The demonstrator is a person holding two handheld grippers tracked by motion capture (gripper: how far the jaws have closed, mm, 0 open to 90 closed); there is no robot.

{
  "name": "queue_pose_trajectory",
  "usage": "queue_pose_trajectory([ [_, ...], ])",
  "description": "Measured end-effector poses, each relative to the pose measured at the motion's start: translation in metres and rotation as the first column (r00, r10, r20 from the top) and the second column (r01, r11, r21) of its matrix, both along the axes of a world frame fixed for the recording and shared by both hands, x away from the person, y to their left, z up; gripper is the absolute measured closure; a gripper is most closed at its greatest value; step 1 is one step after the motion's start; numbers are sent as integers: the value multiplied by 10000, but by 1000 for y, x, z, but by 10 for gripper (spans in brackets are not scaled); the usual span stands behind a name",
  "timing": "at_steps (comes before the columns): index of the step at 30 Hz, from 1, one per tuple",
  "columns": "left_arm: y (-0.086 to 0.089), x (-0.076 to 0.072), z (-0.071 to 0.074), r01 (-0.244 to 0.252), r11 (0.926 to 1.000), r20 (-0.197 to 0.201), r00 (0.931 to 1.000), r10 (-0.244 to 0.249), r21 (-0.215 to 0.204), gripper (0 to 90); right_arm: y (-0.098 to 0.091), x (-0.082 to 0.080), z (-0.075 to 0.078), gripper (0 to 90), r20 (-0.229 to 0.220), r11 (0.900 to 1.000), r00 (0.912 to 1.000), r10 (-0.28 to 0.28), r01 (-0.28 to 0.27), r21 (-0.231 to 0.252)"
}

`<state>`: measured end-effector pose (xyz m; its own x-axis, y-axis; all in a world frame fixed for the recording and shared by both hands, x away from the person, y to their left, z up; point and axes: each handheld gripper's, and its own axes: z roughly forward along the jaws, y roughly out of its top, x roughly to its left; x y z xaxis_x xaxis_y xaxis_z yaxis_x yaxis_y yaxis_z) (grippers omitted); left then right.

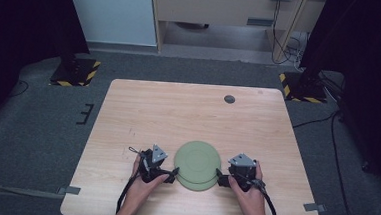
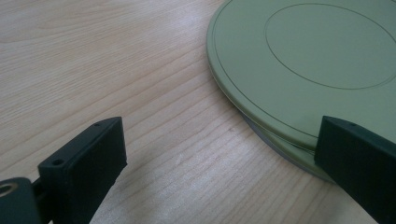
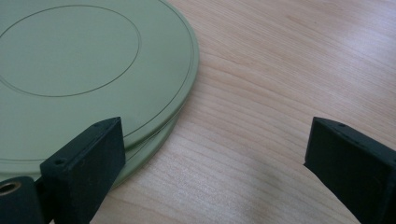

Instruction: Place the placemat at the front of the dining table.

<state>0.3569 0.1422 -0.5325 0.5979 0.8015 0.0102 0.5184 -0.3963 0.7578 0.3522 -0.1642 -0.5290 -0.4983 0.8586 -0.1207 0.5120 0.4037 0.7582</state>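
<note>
Two sage-green plates lie upside down, stacked and slightly offset, near the front middle of the table. The upper plate (image 1: 198, 160) (image 2: 317, 60) (image 3: 70, 70) overhangs the lower plate (image 1: 197, 186) (image 2: 285, 148) (image 3: 152, 147), whose rim peeks out beneath. My left gripper (image 1: 174, 173) (image 2: 222, 140) is open at the stack's left edge, one jaw over the rim and the other over bare wood. My right gripper (image 1: 220, 176) (image 3: 215, 144) is open at the right edge, likewise straddling the rim. Neither holds anything.
The light wooden table (image 1: 178, 112) has a small grey grommet (image 1: 229, 99) near its back edge. Tape tabs (image 1: 69, 190) mark the front corners. Two stand bases with yellow-black stripes (image 1: 75, 71) sit on the carpet behind the table.
</note>
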Motion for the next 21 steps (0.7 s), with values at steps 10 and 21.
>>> queue_pose_trajectory([
  [10,-1,-1,0,76,10000,-8,10000,-76,26,15,0,-4,1,49,-86,9998,9998,188,-187,106],
  [21,-2,0,0,-25,10000,35,10000,25,80,2,2,-3,0,38,-35,9999,9999,148,-148,28],
])
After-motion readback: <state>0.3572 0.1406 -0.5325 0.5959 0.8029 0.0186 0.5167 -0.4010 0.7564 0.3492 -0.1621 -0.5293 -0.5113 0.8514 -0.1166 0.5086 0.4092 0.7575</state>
